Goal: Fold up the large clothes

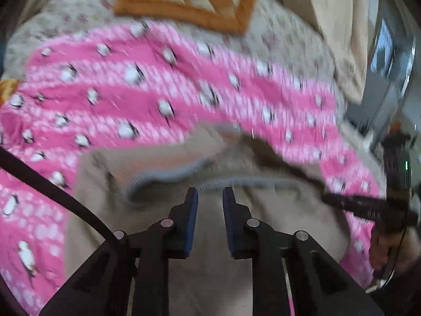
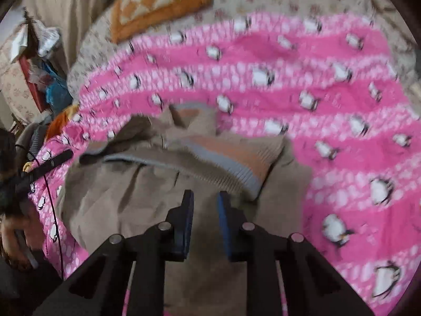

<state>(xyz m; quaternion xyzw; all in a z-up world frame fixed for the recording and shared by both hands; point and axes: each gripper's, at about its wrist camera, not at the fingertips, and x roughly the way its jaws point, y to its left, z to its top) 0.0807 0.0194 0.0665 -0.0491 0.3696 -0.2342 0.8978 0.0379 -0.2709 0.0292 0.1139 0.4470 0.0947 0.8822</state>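
Observation:
A beige sweater (image 1: 210, 158) with a grey ribbed band lies rumpled on a pink penguin blanket (image 1: 131, 84). My left gripper (image 1: 210, 192) hovers over the sweater just short of that band, blue pads apart, only beige cloth showing in the gap. In the right wrist view the sweater (image 2: 136, 197) is bunched, and a grey and orange ribbed band (image 2: 229, 163) is folded across it. My right gripper (image 2: 205, 194) stands over the beige cloth near that band, pads apart and nothing pinched. Both views are blurred.
The blanket (image 2: 329, 92) covers a bed with a floral sheet (image 1: 276, 31). An orange checked cushion (image 2: 158, 2) lies at the far side. Clutter and bags (image 2: 39, 79) stand left of the bed. A black cable (image 1: 52, 192) crosses the left wrist view.

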